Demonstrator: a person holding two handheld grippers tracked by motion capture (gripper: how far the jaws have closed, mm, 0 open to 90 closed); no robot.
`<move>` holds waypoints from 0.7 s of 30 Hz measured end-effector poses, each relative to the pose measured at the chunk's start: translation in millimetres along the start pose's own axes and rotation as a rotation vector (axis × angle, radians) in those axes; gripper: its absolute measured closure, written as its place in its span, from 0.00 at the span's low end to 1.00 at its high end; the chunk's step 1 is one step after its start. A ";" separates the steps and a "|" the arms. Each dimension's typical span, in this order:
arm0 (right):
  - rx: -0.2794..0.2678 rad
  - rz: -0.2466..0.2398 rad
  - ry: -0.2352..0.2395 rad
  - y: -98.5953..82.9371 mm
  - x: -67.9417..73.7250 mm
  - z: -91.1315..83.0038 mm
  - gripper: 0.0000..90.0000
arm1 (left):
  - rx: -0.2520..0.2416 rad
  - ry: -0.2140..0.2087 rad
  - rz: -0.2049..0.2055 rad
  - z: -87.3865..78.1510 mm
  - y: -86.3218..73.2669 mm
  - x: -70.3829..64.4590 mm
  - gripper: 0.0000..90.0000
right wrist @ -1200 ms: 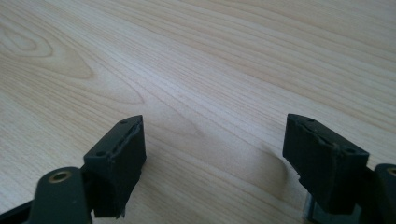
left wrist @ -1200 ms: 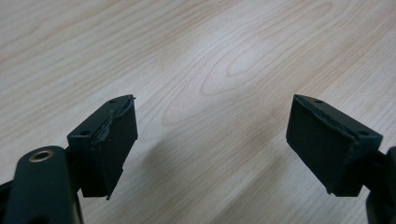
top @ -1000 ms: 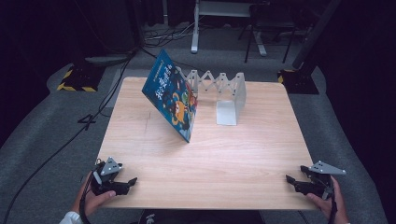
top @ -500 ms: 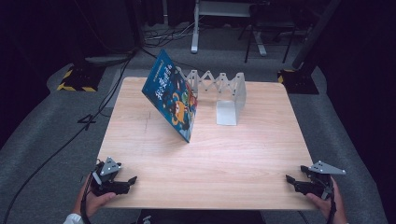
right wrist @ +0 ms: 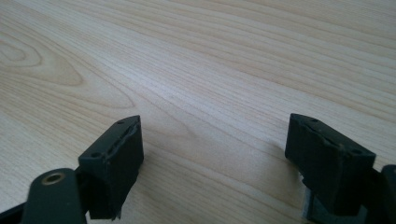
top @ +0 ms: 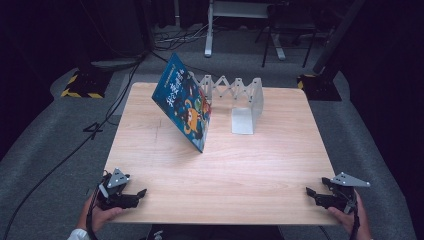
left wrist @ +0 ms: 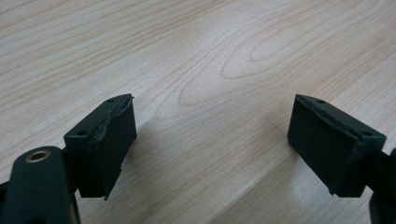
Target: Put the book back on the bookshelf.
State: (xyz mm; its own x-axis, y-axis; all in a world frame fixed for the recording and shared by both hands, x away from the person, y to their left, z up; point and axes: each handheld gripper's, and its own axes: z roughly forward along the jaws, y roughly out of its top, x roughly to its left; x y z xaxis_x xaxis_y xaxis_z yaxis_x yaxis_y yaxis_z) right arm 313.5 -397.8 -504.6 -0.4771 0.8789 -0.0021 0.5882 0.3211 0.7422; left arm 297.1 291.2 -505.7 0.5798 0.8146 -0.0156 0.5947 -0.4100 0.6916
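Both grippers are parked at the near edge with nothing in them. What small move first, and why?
Probably bring the left gripper forward toward the picture book. The book leans tilted against the white accordion book rack at the far middle of the table, nearer the left side. Both the left and the right gripper are open and empty, with bare wood between them and the book.

Handheld gripper pair, black, two-jaw type

Left gripper [top: 141,193]: black body, grey three-cornered plate on top, black cable trailing at the hand; jaws are blocky black pads with small screw holes along the upper edge, one pad edge frayed; brass-ringed hole on the near arm; white sleeve cuff [top: 78,234] at the wrist. Right gripper [top: 310,192]: same black build; grey three-cornered plate; like pads and brass-ringed hole.
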 end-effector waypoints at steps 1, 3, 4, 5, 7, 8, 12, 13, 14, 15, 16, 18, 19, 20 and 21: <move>0.000 0.000 0.000 0.0 0.0 0.0 0.22 | 0.001 0.001 0.000 -0.1 0.0 0.0 0.18; 0.000 -0.001 0.000 0.0 0.0 0.0 0.22 | 0.001 0.000 0.000 0.0 0.1 0.0 0.18; 0.000 0.000 0.000 0.0 0.0 0.0 0.22 | 0.001 0.002 0.003 0.1 0.2 0.4 0.18; 0.000 0.000 0.000 0.0 0.0 0.0 0.22 | 0.002 0.004 0.001 0.2 0.4 0.4 0.17; 0.000 0.000 0.000 0.0 0.0 0.0 0.22 | 0.002 0.004 -0.007 0.5 0.5 0.4 0.17; 0.000 0.000 0.000 0.0 0.0 0.0 0.22 | 0.001 0.007 -0.009 0.6 0.5 0.4 0.17; 0.000 0.000 0.000 0.0 0.0 0.0 0.22 | 0.001 0.013 -0.009 0.7 0.7 0.8 0.17; 0.000 0.000 -0.001 0.0 0.0 0.0 0.22 | 0.001 0.013 -0.009 0.7 0.7 0.8 0.17; 0.000 0.000 0.000 0.0 0.0 0.0 0.22 | 0.001 0.012 -0.009 0.6 0.7 0.9 0.17; 0.000 0.000 -0.001 0.0 0.0 0.0 0.22 | 0.004 0.011 -0.009 0.4 0.8 1.0 0.17; 0.000 0.000 0.000 0.0 0.0 0.0 0.22 | 0.003 0.012 -0.011 0.5 0.7 1.0 0.17; 0.000 0.000 0.000 0.0 0.0 0.0 0.22 | -0.001 0.016 -0.014 0.9 0.8 1.1 0.17; 0.000 0.000 0.000 0.0 0.0 0.0 0.22 | -0.002 0.018 -0.017 1.1 0.9 1.0 0.17; 0.000 0.000 0.000 0.0 0.0 0.0 0.22 | -0.002 0.023 -0.016 1.2 1.1 1.4 0.17; 0.000 0.000 0.000 0.0 0.0 0.0 0.22 | -0.002 0.024 -0.022 1.3 1.2 1.2 0.17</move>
State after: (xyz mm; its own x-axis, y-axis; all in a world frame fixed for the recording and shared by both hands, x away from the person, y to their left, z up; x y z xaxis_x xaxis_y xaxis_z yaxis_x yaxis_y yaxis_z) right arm 313.5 -397.8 -504.6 -0.4768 0.8790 -0.0023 0.5882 0.3210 0.7423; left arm 299.2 291.2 -505.8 0.5527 0.8333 -0.0133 0.6060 -0.3908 0.6928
